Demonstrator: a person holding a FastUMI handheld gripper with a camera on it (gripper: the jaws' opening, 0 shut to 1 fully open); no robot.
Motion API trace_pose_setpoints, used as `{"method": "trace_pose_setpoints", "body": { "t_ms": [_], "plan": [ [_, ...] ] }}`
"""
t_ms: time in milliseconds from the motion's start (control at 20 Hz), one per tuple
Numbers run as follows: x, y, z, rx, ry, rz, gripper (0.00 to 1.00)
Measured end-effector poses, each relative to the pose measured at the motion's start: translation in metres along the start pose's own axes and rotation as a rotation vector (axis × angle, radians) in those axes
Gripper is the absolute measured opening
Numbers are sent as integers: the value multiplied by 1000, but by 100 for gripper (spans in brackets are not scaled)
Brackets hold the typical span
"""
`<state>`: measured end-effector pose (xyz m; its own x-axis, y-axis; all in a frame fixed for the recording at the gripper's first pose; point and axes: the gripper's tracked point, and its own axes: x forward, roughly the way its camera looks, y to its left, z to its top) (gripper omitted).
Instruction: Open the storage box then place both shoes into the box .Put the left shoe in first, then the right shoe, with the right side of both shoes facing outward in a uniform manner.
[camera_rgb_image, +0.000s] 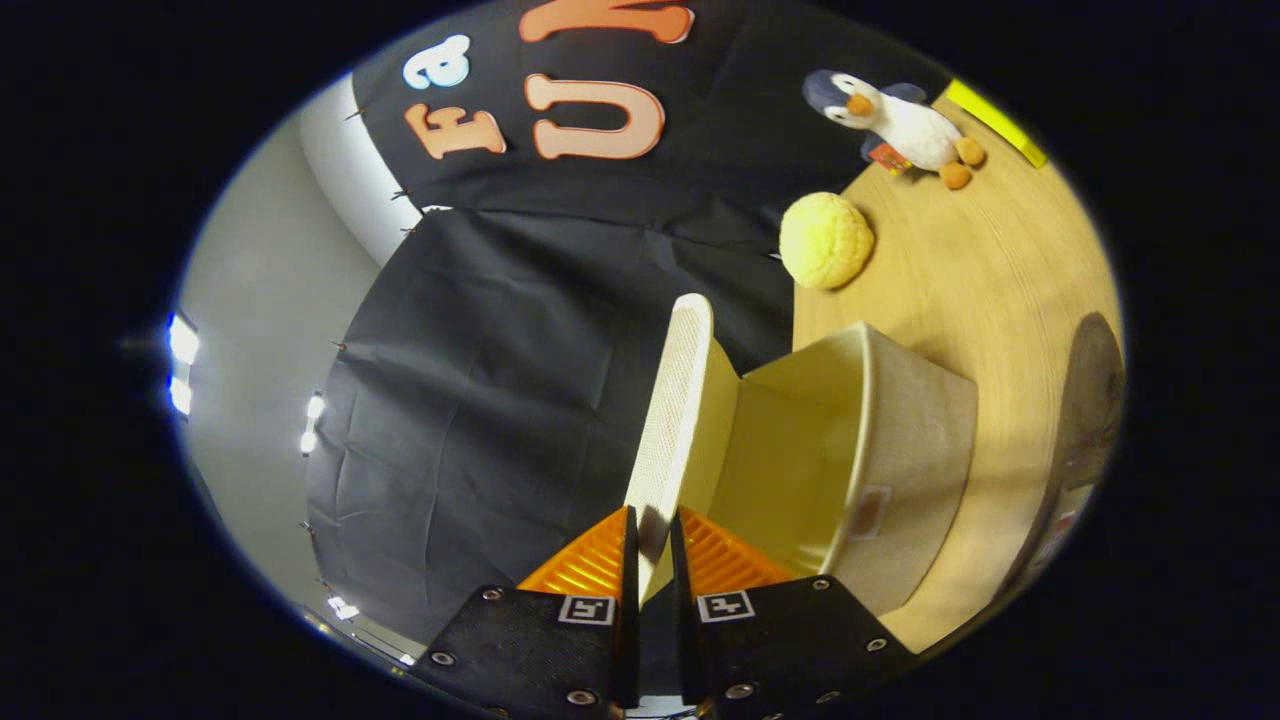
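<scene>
In the gripper view the whole scene is rolled on its side, so the wooden table (1000, 300) runs up the right-hand part of the picture and the black cloth wall stands to the left of it.

The gripper (652, 535) has its two fingers drawn close together, with only a narrow slot left between them. In that slot sits the edge of the lid (680, 400) of the storage box (900, 450). Both fingers press on the lid's thin edge, one on each face, so the lid is clamped between them. The lid is pale, with a fine mesh-like texture on its outer face, and it stretches away from the fingertips toward the cloth wall.

The box itself is a beige, fabric-covered bin that rests on the table just to the right of the fingers. Its lid is swung away from the opening, and the pale yellow inside of the box is in plain sight. A small label patch sits on the box's outer wall near the rim.

Beyond the box, near the foot of the cloth wall, lies a round yellow ball (826, 240) with a bumpy surface. Farther off on the table is a plush penguin (900, 120) with orange feet, and behind it a yellow strip (995, 122) runs along the table's far side. A dark rounded shape (1090, 390) shows past the box; I cannot tell what it is.
</scene>
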<state>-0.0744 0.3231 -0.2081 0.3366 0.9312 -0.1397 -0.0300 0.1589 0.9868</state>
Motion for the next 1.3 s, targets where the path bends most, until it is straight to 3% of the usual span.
{"method": "trace_pose_setpoints", "body": {
  "t_ms": [250,550,950,1150,1250,1300],
  "plan": [
    [30,49,6,-135,-16,16,12],
    [82,90,-3,-199,16,12,13],
    [161,121,-25,-292,107,-92,15],
    [181,100,-46,-260,164,-166,18],
    [187,85,-44,-268,173,-195,38],
    [184,83,-45,-281,172,-199,58]
  ]
}}
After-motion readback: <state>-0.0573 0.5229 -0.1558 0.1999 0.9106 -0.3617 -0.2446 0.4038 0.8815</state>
